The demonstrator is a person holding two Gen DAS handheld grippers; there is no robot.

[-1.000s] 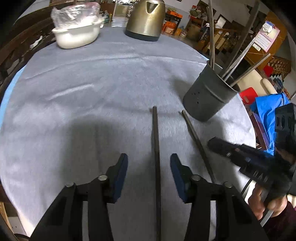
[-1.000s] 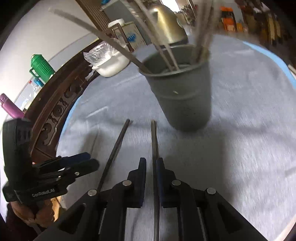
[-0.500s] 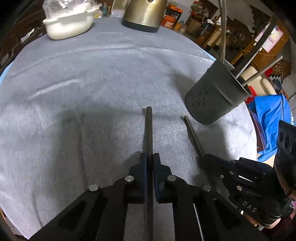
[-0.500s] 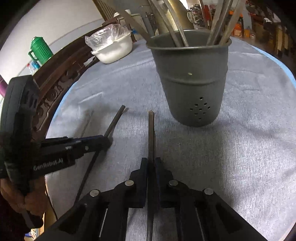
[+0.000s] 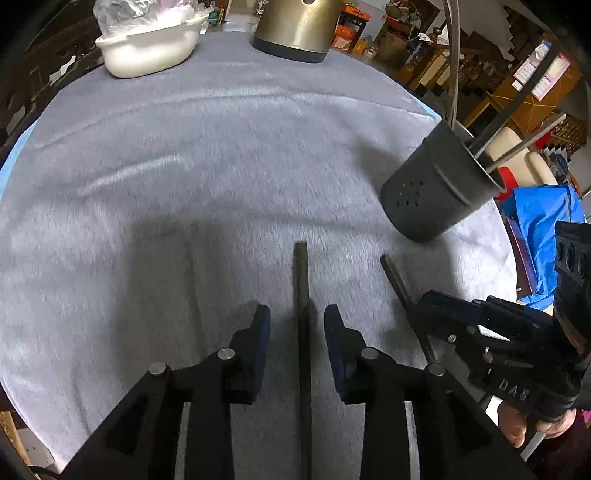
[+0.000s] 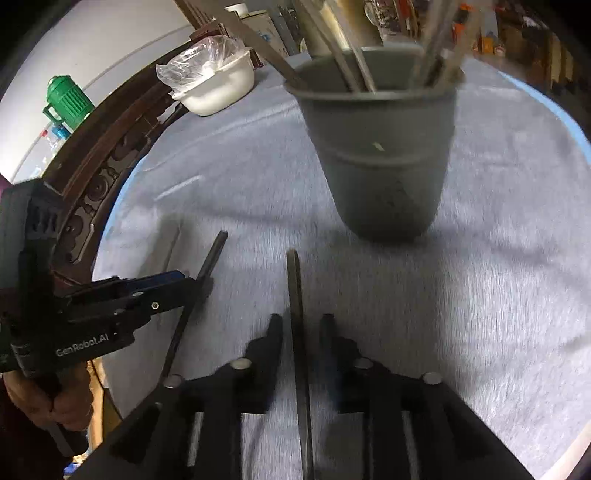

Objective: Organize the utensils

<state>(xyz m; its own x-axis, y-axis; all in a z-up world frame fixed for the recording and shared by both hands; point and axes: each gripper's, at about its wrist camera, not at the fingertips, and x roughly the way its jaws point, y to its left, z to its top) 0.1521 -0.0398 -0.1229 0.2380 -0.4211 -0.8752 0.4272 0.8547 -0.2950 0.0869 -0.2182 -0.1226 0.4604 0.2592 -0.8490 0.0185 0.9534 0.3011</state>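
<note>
Two dark chopsticks lie on the grey tablecloth (image 5: 184,147). One chopstick (image 5: 301,280) runs between the fingers of my left gripper (image 5: 297,317), whose jaws are opening; the pads stand clear of it. The other chopstick (image 6: 293,280) runs between the fingers of my right gripper (image 6: 301,325), also opening and not touching it. Each gripper shows from the side in the other's view: the right gripper (image 5: 424,299) and the left gripper (image 6: 186,282). A grey perforated utensil holder (image 6: 384,155) with several long utensils stands just beyond the chopstick tips, to the right in the left wrist view (image 5: 436,195).
A white bowl under a plastic bag (image 5: 147,51) and a metal kettle (image 5: 295,29) stand at the table's far side. A carved wooden chair back (image 6: 92,184) curves along the left edge, with a green jug (image 6: 66,101) behind. A blue bag (image 5: 543,229) lies past the right edge.
Half a second ago both grippers were shut on their chopsticks. Now both pairs of jaws have parted and the chopsticks sit loose between them. The hands have barely shifted.
</note>
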